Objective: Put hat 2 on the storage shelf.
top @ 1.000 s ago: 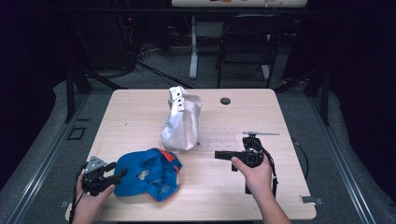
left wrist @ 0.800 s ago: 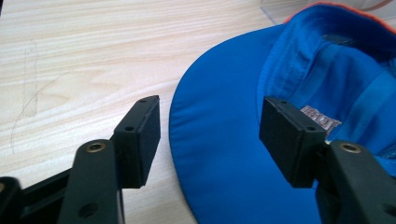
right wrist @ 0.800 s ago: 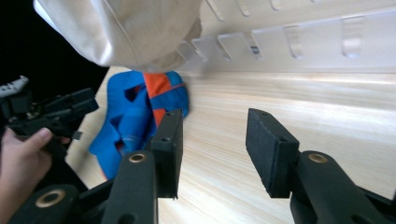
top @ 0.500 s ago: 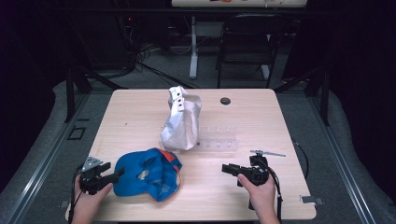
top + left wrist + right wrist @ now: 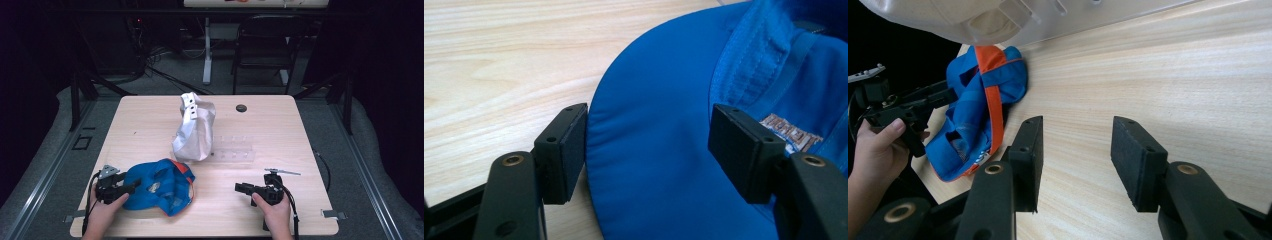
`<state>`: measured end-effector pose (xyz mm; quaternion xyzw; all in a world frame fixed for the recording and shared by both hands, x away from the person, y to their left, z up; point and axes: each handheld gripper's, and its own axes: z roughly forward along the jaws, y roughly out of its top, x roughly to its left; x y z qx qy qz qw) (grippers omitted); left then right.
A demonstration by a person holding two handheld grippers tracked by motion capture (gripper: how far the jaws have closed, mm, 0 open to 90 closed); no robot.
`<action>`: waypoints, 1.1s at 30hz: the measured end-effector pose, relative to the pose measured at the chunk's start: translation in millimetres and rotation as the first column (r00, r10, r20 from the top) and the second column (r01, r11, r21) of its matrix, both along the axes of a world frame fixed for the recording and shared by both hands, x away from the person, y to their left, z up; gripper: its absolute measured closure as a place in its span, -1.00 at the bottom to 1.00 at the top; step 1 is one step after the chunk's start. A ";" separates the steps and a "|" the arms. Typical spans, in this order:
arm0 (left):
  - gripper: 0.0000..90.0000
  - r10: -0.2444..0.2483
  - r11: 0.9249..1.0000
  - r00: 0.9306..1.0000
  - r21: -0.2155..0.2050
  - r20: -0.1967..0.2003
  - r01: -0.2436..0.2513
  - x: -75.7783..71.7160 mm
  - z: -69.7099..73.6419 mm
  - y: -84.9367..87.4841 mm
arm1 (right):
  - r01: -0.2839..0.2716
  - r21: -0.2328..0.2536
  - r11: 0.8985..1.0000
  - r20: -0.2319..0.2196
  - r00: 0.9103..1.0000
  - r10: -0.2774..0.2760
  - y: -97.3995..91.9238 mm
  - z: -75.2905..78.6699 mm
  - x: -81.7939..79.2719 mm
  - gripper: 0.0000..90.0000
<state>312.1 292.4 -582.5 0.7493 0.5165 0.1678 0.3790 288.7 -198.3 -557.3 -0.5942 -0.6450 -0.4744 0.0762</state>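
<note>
I'm working at the near edge of the table [image 5: 150, 125], where the blue cap [image 5: 159, 186] is lying upside down at my left, and I'm keeping my left gripper [image 5: 649, 145] low so its fingers, which have just been opening wide, are straddling the brim without pinching it. My right gripper [image 5: 1075, 160] is hovering well apart, fingers spread and holding nothing.

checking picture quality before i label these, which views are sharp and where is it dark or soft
High view: table evenly lit, the room around it nearly black, the clear tray faint against the wood. Left gripper view: blue cap brim and wood grain crisp, no glare. Right gripper view: grain and jaws sharp, the white bag at the top soft and pale, black beyond the table edge.
</note>
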 end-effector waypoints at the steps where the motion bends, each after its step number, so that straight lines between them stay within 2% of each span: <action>1: -0.24 -0.007 1.000 1.000 0.002 0.001 0.007 -0.3 -0.2 -1.6 | 0.003 0.000 1.000 -0.002 1.000 -0.003 0.9 -0.2 -0.4 0.25; 3: -0.23 -0.018 1.000 1.000 0.005 -0.006 0.018 -1.5 -0.1 -5.0 | 0.014 -0.004 1.000 -0.006 1.000 -0.014 3.2 -1.0 -1.5 0.25; 4: -0.23 -0.028 1.000 1.000 0.007 -0.003 0.028 -1.9 -0.4 -6.8 | -0.011 0.014 1.000 -0.002 1.000 0.011 3.1 -2.4 -0.9 0.25; 5: -0.23 -0.044 0.999 0.999 0.016 -0.011 0.044 -2.5 0.5 -8.4 | -0.018 0.003 1.000 -0.008 1.000 0.018 4.1 -2.7 -1.0 0.25; 8: -0.23 -0.051 0.999 0.999 0.018 -0.002 0.051 -3.9 0.6 -13.2 | -0.024 0.013 1.000 -0.009 1.000 0.024 7.4 -3.8 -1.4 0.25; 9: -0.23 -0.061 0.998 0.998 0.018 -0.009 0.061 -4.7 1.4 -15.4 | -0.028 0.004 1.000 -0.011 1.000 0.028 8.8 -4.0 -1.6 0.25; 10: -0.23 -0.081 0.997 0.997 0.010 -0.006 0.081 -6.5 1.2 -21.1 | -0.040 0.019 0.999 -0.011 0.999 0.040 11.6 -5.0 -1.7 0.24; 14: -0.23 -0.112 0.993 0.994 0.026 -0.003 0.112 -9.3 1.4 -30.4 | -0.056 0.010 0.998 -0.022 0.998 0.056 16.7 -6.9 -2.2 0.24; 15: -0.23 -0.122 0.992 0.992 0.026 -0.004 0.122 -10.2 1.6 -33.2 | -0.078 0.003 0.997 -0.031 0.996 0.078 18.9 -8.6 -2.3 0.23; 17: -0.23 -0.135 0.990 0.991 0.037 -0.003 0.135 -12.0 1.9 -39.2 | -0.081 0.004 0.997 -0.035 0.996 0.081 21.2 -9.8 -2.5 0.23; 18: -0.22 -0.163 0.986 0.987 0.035 -0.011 0.163 -13.4 3.0 -43.7 | -0.091 -0.002 0.996 -0.043 0.995 0.091 25.3 -11.7 -3.0 0.23; 19: -0.22 -0.163 0.986 0.987 0.035 -0.011 0.163 -13.4 3.0 -43.7 | -0.091 -0.002 0.996 -0.043 0.995 0.091 25.3 -11.7 -3.0 0.23; 23: -0.21 -0.204 0.978 0.979 0.049 -0.003 0.204 -16.7 3.1 -53.0 | -0.129 -0.012 0.992 -0.048 0.991 0.128 34.0 -14.0 -3.5 0.22; 27: -0.19 -0.207 0.977 0.978 0.052 0.007 0.207 -17.9 5.0 -51.8 | -0.154 -0.009 0.988 -0.056 0.987 0.153 37.1 -15.7 -3.3 0.19; 30: -0.18 -0.173 0.984 0.984 0.041 0.031 0.172 -19.3 8.4 -43.2 | -0.173 0.004 0.985 -0.065 0.983 0.173 42.8 -18.2 -2.8 0.18; 33: -0.18 -0.156 0.988 0.987 0.025 0.038 0.155 -20.2 9.8 -37.0 | -0.199 -0.009 0.980 -0.075 0.977 0.197 46.8 -19.0 -1.8 0.18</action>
